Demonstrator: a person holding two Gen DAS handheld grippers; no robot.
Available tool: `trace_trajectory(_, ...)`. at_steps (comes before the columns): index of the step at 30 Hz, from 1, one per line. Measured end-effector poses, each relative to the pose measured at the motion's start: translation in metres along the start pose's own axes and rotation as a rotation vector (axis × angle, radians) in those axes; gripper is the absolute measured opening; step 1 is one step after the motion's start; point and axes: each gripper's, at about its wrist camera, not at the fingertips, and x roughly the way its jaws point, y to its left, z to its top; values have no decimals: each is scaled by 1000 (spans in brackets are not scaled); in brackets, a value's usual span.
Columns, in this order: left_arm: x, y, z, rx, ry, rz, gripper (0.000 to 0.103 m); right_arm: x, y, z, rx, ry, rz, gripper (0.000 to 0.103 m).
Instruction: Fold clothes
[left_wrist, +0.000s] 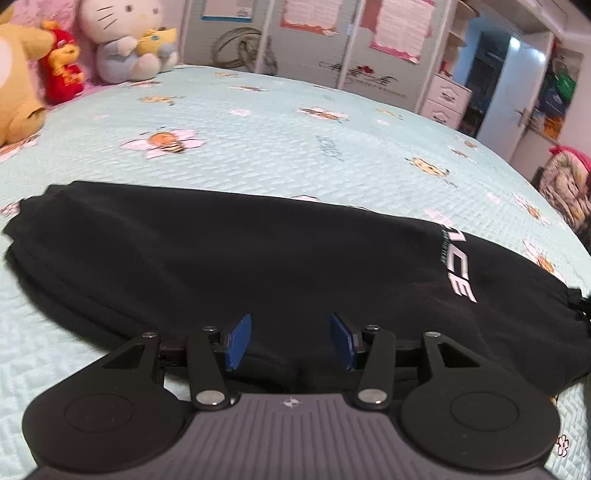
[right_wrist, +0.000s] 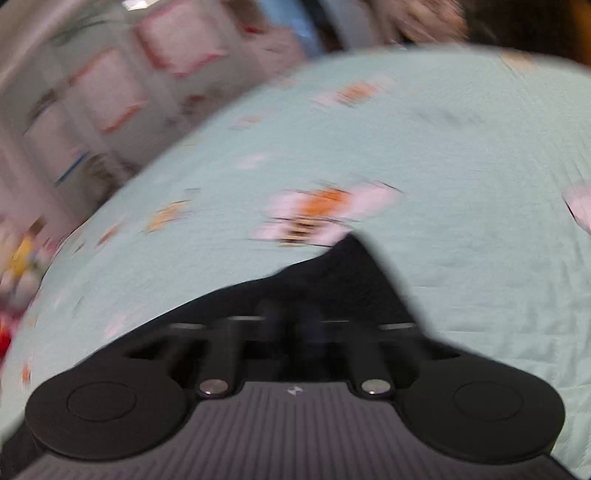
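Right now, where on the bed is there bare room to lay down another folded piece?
The bedspread is bare between the black garment and the wardrobe doors. It is crowded at the far left corner, where the plush toys sit. The near edge is taken by the garment and the left tongs.

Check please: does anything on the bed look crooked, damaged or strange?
Nothing stands out. The black garment lies flat on the bedspread, the plush toys sit at the far edge. The right view is blurred, so fine detail there cannot be judged.

One black garment (left_wrist: 258, 266), three plush toys (left_wrist: 125, 40).
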Motion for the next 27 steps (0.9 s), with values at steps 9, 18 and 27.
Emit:
trace_trajectory(9,-12,45,-10,-179,0,6,53,-113,58,-84,-169,-54,313,29)
trace_trajectory(18,-32,87,-20,-293,-3,41,54,-75,189,-207,-569,116,390,29)
trace_trajectory(27,-43,151,-27,-491,-27,69,57,-110,196,-203,-667,-62,291,42)
